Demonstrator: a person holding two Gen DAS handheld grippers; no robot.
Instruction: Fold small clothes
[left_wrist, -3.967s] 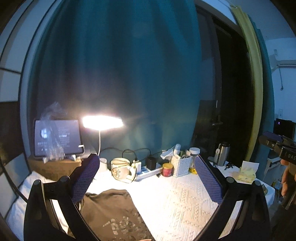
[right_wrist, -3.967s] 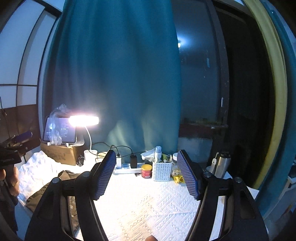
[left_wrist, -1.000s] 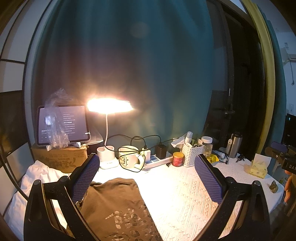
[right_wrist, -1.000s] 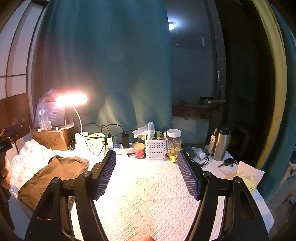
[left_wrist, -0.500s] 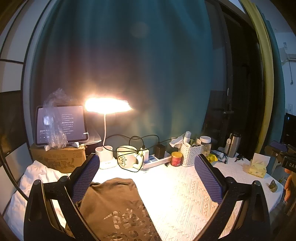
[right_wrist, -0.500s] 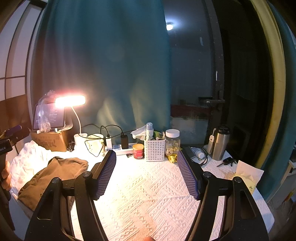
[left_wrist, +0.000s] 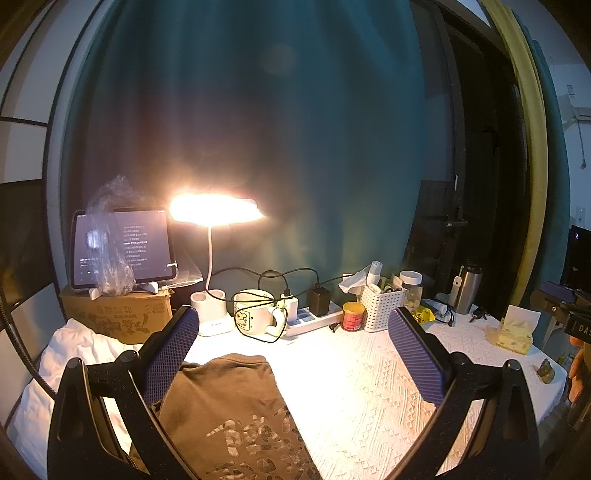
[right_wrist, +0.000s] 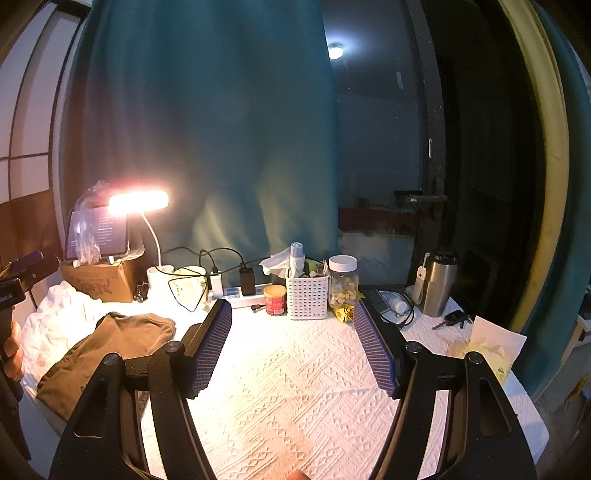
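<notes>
A brown T-shirt (left_wrist: 229, 413) with a pale print lies folded on the left part of the white textured tablecloth (left_wrist: 362, 387). It also shows in the right wrist view (right_wrist: 110, 343) at the left. My left gripper (left_wrist: 291, 354) is open and empty, held above the table with the shirt under its left finger. My right gripper (right_wrist: 291, 347) is open and empty over the bare cloth (right_wrist: 295, 387), to the right of the shirt.
Along the back stand a lit desk lamp (left_wrist: 214, 210), a tablet (left_wrist: 122, 247) on a cardboard box (left_wrist: 118, 314), a mug (left_wrist: 255, 310), a power strip (left_wrist: 314, 317), a red tin (right_wrist: 275, 299), a white basket (right_wrist: 306, 295), a jar (right_wrist: 343, 280) and a steel flask (right_wrist: 437, 284). A crumpled white cloth (right_wrist: 59, 317) lies at the left.
Both grippers have tilted down a little since four seconds ago, so more of the table and shirt shows. Over the last second hardly anything has moved.
</notes>
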